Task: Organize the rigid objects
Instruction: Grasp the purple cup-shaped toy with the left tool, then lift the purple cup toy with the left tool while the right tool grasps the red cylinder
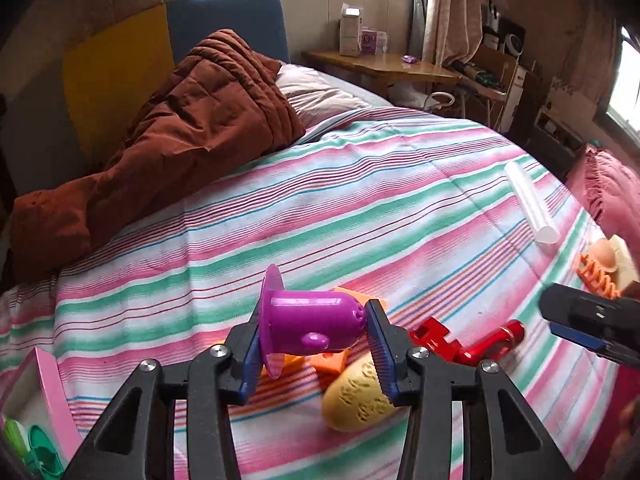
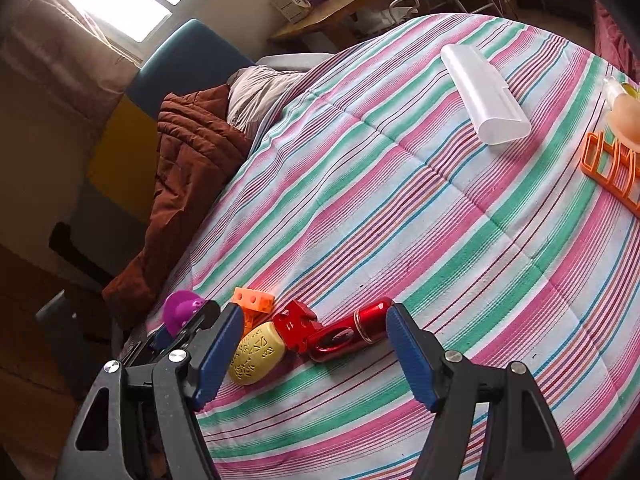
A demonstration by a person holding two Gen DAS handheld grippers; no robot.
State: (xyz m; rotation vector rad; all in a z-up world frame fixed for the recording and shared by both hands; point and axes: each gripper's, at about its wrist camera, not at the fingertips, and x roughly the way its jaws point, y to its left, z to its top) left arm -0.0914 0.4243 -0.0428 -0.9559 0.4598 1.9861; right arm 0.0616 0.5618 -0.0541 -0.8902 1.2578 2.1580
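Observation:
My left gripper (image 1: 316, 316) is shut on a purple flanged cup-shaped toy (image 1: 308, 324), held on its side just above the striped bedspread (image 1: 360, 200). Under and beside it lie an orange block (image 1: 332, 362), a yellow embossed oval (image 1: 360, 396), a red cross-shaped piece (image 1: 434, 338) and a red metallic cylinder (image 1: 492, 344). My right gripper (image 2: 316, 316) stands open over the red cylinder (image 2: 352, 332) and red cross piece (image 2: 296, 326), not touching them. The yellow oval (image 2: 256, 354) lies by its left finger. The right gripper's tips (image 1: 580, 320) show at the left wrist view's right edge.
A translucent white case (image 2: 484, 96), an orange rack (image 2: 612, 168) and a peach egg-like thing (image 2: 624, 120) lie toward the bed's far right. A pink box (image 1: 44, 392) holding green pieces (image 1: 40, 452) sits at lower left. A brown quilt (image 1: 160, 132) is heaped by the headboard.

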